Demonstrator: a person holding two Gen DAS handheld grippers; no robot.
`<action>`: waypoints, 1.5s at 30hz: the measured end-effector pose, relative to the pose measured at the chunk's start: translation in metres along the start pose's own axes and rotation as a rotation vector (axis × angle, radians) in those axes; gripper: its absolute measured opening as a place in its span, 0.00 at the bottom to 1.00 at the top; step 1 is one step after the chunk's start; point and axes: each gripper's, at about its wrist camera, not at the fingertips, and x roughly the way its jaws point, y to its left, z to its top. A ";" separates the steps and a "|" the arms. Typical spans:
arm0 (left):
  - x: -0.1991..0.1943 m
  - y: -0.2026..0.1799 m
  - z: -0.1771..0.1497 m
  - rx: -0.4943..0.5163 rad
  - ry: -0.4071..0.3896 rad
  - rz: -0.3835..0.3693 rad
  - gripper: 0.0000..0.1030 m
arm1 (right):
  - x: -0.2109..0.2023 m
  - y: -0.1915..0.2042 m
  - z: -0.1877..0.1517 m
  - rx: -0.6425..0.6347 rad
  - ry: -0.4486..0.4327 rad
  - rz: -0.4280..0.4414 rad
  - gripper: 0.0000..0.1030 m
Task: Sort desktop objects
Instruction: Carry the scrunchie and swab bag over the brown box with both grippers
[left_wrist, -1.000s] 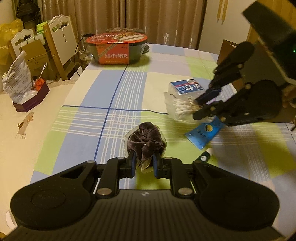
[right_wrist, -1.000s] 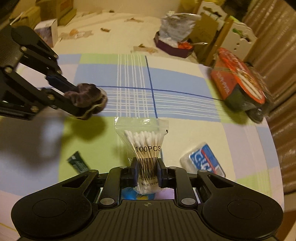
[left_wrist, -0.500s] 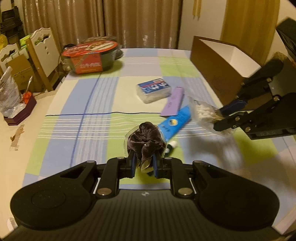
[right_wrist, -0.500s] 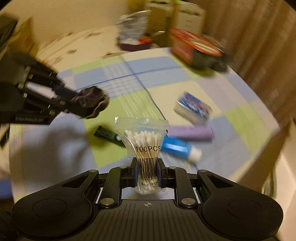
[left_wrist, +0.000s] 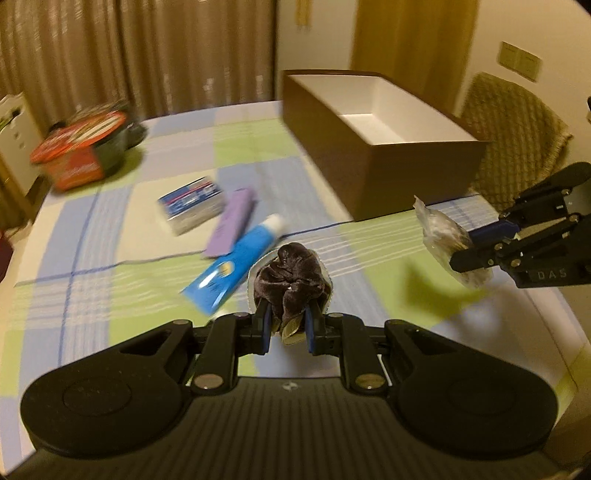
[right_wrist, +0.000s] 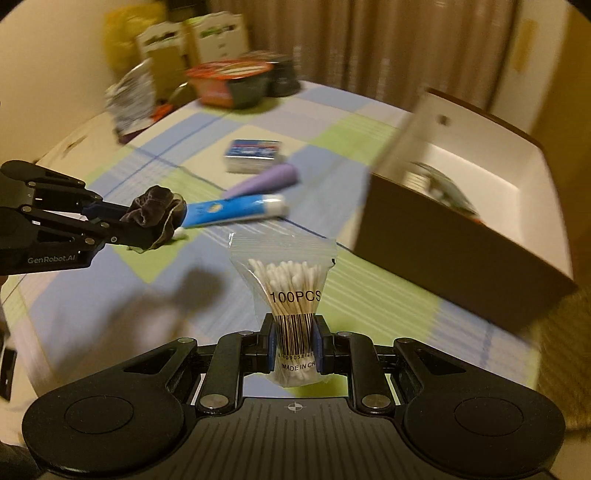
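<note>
A dark scrunchie (left_wrist: 291, 273) is clamped in the left gripper (left_wrist: 288, 326) and held clear of the table (left_wrist: 110, 288). A bag of swabs (right_wrist: 291, 291) is pinched by its lower end in the right gripper (right_wrist: 294, 347), so the bag stands upright. Both loads are carried above the cloth, seemingly for dropping into the box (left_wrist: 417, 166) at 1 o'clock in the left view. A blue tube (left_wrist: 236, 266), a purple case (left_wrist: 232, 221) and a tissue pack (left_wrist: 192, 210) are left lying at 11 o'clock.

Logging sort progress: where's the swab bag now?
Swab bag is pinched in the right gripper, held above the table, just short of the brown box.
</note>
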 end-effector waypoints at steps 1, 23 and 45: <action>0.002 -0.006 0.003 0.014 -0.001 -0.010 0.14 | -0.005 -0.004 -0.003 0.016 -0.004 -0.013 0.18; 0.032 -0.075 0.048 0.187 -0.009 -0.130 0.14 | -0.057 -0.065 -0.028 0.189 -0.058 -0.159 0.18; 0.035 -0.086 0.089 0.216 -0.073 -0.142 0.14 | -0.075 -0.088 -0.006 0.207 -0.116 -0.168 0.18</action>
